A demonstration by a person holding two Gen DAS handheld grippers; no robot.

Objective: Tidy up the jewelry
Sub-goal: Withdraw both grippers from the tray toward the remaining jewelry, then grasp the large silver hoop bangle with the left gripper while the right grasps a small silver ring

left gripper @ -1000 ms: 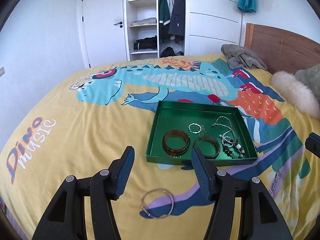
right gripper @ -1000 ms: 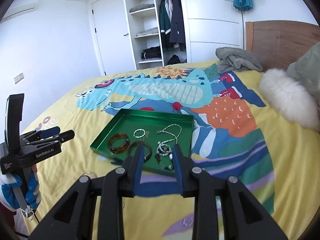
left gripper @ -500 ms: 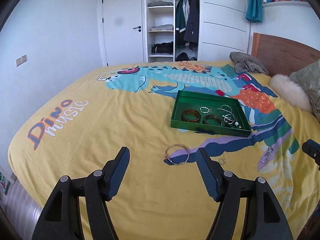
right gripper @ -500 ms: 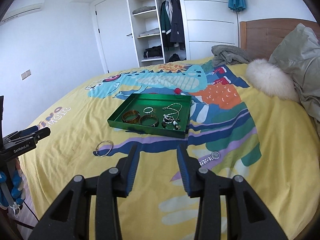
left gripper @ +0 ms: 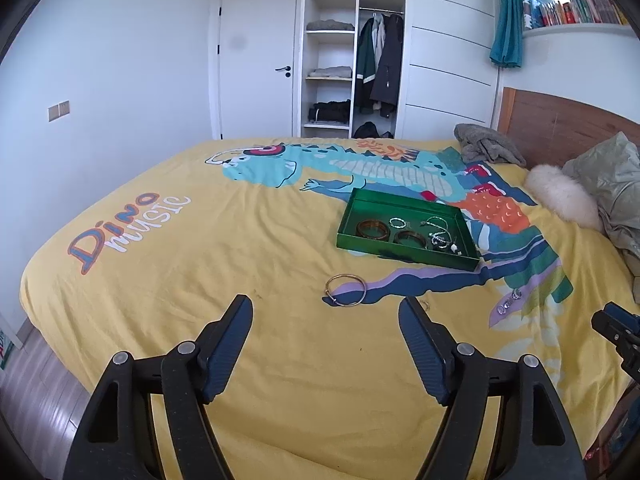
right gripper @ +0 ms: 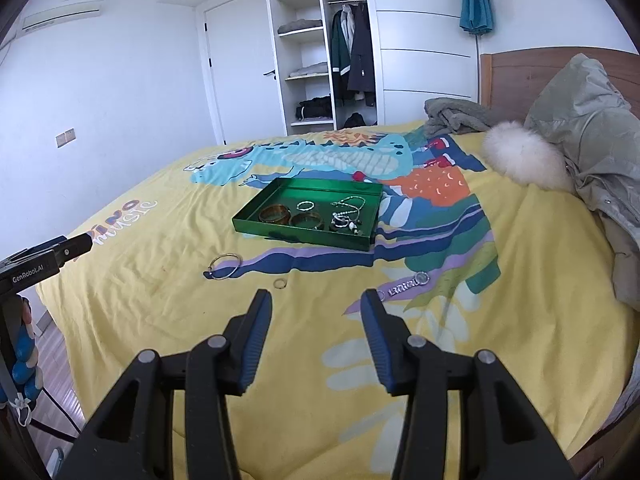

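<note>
A green tray (left gripper: 404, 253) (right gripper: 256, 225) lies on the yellow bedspread and holds two brown bangles (left gripper: 373, 228) (right gripper: 274, 213), a small silver ring bracelet (left gripper: 397, 222) and beaded necklaces (left gripper: 440, 235) (right gripper: 347, 216). A thin metal bangle (left gripper: 346, 290) (right gripper: 225, 265) lies on the bed in front of the tray. A small ring (right gripper: 280, 283) and a silver watch bracelet (right gripper: 406, 283) (left gripper: 509, 301) lie nearer. My left gripper (left gripper: 325, 322) is open and empty, well back from the bangle. My right gripper (right gripper: 316, 312) is open and empty, just short of the ring.
A white fur cushion (right gripper: 522, 156) and a grey-green jacket (right gripper: 592, 128) lie at the headboard on the right. A grey garment (left gripper: 486, 148) lies at the far end of the bed. An open wardrobe (left gripper: 352, 64) stands behind. The bed's edge is at the left.
Both grippers have pulled back and up from the tray, so more of the bed shows. The right gripper's jaws have opened wider. The jewelry has not moved.
</note>
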